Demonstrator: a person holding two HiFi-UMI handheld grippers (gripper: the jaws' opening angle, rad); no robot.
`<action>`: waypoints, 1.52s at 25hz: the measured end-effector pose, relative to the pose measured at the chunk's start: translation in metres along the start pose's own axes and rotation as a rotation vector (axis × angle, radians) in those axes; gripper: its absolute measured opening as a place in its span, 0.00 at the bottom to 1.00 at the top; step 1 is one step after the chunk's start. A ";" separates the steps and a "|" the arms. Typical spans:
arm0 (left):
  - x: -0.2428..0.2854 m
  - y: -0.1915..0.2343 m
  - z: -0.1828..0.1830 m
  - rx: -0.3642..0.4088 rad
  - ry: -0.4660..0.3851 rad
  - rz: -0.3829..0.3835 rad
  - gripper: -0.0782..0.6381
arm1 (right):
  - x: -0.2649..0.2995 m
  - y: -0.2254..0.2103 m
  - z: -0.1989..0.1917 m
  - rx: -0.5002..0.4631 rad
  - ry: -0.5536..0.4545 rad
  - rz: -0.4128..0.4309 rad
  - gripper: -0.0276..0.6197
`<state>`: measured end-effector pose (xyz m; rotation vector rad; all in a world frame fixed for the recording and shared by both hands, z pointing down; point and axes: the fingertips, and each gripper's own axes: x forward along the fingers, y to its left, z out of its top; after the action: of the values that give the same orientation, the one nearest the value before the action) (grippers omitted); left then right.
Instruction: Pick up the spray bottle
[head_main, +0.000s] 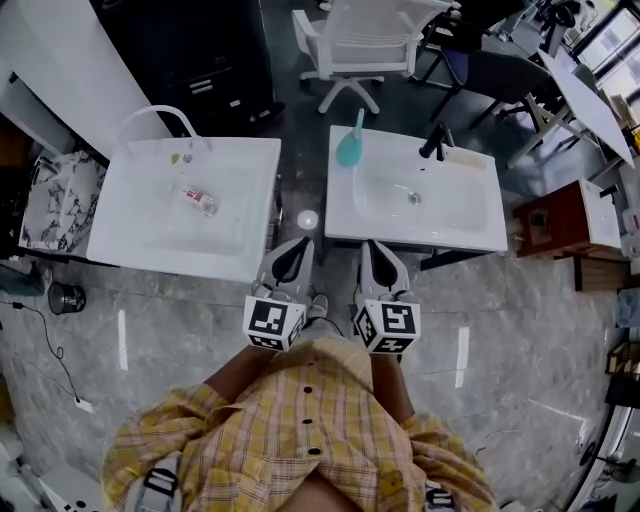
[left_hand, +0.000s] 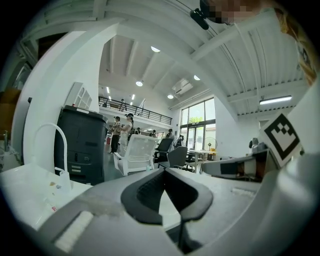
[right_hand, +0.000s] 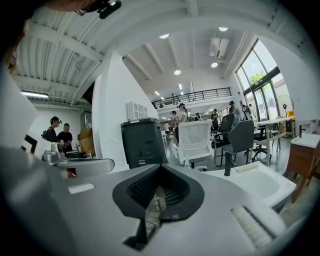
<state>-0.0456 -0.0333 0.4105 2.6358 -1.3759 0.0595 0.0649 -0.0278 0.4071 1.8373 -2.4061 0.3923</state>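
The spray bottle (head_main: 350, 143) is teal with a slim neck and lies at the back left corner of the right white sink (head_main: 470, 235). In the right gripper view the spray bottle (right_hand: 187, 161) shows small, just beyond the jaw tips. My left gripper (head_main: 290, 262) and right gripper (head_main: 383, 268) are side by side in front of the gap between the two sinks, well short of the bottle. Both are shut with nothing between their jaws. The left gripper (left_hand: 164, 172) faces the left sink's corner; the right gripper (right_hand: 159, 167) faces the right sink.
The left white sink (head_main: 130, 245) has an arched white faucet (head_main: 160, 113) and holds a small clear bottle (head_main: 200, 200). A black faucet (head_main: 435, 143) stands on the right sink. Behind are a white chair (head_main: 365, 40) and a dark cabinet (head_main: 190, 50); a red-brown cabinet (head_main: 560, 222) stands right.
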 end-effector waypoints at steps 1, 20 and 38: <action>0.010 0.003 0.001 0.001 0.004 0.005 0.11 | 0.009 -0.007 0.003 0.002 0.002 0.004 0.04; 0.114 0.043 -0.004 0.034 0.090 0.078 0.11 | 0.128 -0.076 0.020 0.061 0.029 0.021 0.04; 0.191 0.090 -0.020 0.011 0.132 0.033 0.11 | 0.227 -0.096 0.003 0.077 0.078 -0.040 0.04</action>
<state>-0.0085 -0.2358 0.4633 2.5667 -1.3796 0.2410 0.0954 -0.2645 0.4699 1.8614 -2.3308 0.5501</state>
